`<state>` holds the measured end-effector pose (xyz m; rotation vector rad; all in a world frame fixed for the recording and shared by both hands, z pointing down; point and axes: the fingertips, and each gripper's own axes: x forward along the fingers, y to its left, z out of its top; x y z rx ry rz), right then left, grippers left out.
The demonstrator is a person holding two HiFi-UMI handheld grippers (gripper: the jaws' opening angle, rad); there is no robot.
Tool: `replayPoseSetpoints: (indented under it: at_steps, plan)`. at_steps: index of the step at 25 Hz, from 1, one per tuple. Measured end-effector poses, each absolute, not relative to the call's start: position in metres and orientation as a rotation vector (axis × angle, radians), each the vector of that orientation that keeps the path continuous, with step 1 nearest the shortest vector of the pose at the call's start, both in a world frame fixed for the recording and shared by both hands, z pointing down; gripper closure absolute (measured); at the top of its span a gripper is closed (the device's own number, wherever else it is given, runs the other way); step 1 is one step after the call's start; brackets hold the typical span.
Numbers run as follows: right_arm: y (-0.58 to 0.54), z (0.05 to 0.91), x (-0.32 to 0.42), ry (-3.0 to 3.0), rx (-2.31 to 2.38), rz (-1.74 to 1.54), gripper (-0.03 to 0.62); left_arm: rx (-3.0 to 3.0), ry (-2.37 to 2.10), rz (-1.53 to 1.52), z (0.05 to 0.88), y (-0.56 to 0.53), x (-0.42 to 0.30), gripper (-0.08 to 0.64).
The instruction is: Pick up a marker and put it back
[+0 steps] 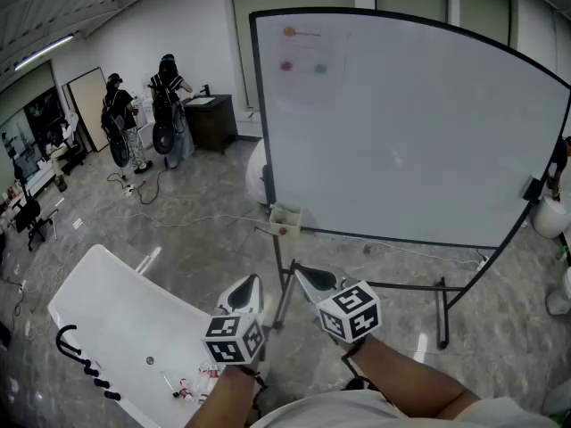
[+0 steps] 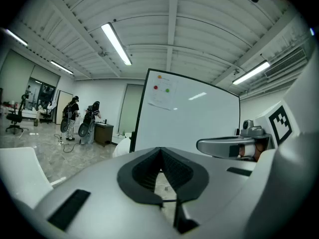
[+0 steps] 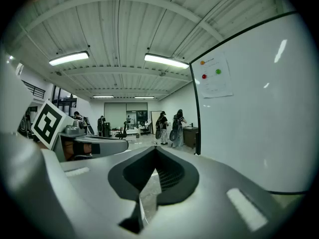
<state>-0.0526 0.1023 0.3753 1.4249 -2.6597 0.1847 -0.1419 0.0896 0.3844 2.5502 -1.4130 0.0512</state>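
Observation:
My left gripper (image 1: 251, 285) and right gripper (image 1: 306, 279) hang side by side in front of the large whiteboard (image 1: 410, 123), low over the floor. Both are shut with nothing between their jaws, as the left gripper (image 2: 160, 150) and the right gripper (image 3: 155, 149) show in their own views. Several small marker-like items (image 1: 185, 386) lie on the white table (image 1: 116, 315) at lower left, too small to tell apart. A small pale box (image 1: 285, 216) sits at the board's lower left corner. Each gripper view shows the other gripper beside it.
The whiteboard (image 2: 189, 118) stands on a black wheeled frame (image 1: 442, 315) and carries a sheet with coloured magnets (image 1: 287, 64). Two people (image 1: 143, 114) stand far off at the back left beside a dark cabinet (image 1: 212, 121). Cables (image 1: 178, 221) trail over the tiled floor.

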Motion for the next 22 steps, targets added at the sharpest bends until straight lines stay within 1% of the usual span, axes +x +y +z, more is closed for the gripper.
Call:
replayPoseSetpoints:
  at_steps: [14, 22]
  plan:
    - [0.079, 0.383, -0.054, -2.682, 1.44, 0.216, 0.589, 2.531, -1.407, 0.073, 0.395, 0.067, -0.148, 0.555]
    - [0.025, 0.409, -0.041, -2.69, 1.393, 0.271, 0.589, 2.487, -1.432, 0.107, 0.418, 0.016, -0.137, 0.557]
